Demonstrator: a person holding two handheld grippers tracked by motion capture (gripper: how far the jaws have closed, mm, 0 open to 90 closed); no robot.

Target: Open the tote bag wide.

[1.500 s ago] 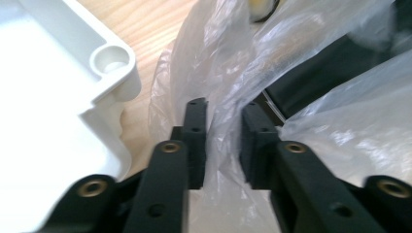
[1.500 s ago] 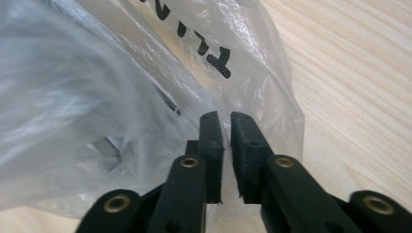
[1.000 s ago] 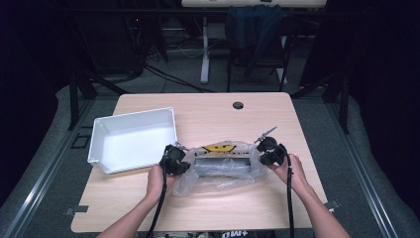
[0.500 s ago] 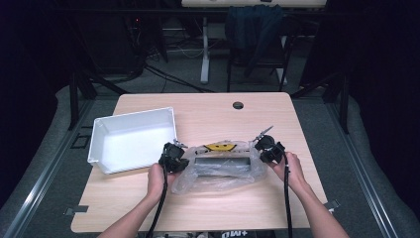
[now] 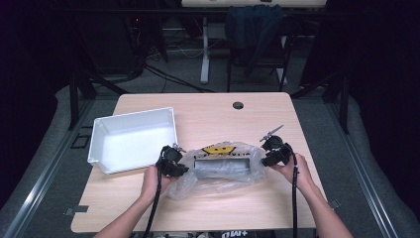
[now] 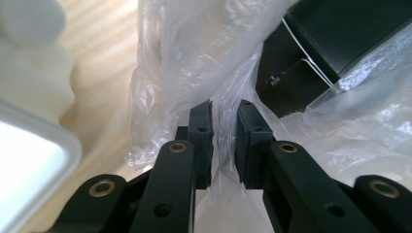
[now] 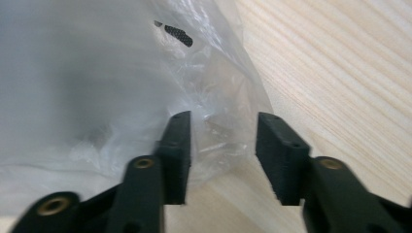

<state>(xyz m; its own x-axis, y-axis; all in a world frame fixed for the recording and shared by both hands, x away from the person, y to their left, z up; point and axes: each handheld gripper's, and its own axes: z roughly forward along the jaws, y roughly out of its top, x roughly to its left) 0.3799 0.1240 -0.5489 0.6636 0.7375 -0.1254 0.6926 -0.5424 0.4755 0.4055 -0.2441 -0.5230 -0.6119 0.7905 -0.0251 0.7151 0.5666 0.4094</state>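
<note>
The left gripper [image 6: 224, 121] pinches a fold of the clear plastic bag [image 5: 225, 168] between nearly closed jaws; the right gripper [image 7: 222, 136] is spread apart around the bag's opposite edge. Between them on the pale wooden table [image 5: 213, 106] lies the crinkled, glossy bag, holding a dark rectangular box [image 6: 320, 58]. A white tray [image 5: 131, 139] sits just beside the left gripper.

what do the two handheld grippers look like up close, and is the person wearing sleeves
Both the left claw and right claw are matte black, with flat rectangular pads on bolted arms showing brass-coloured pivot rivets. In the high view a black cable trails from each toward the person. The forearms are bare, with no sleeves in sight.
</note>
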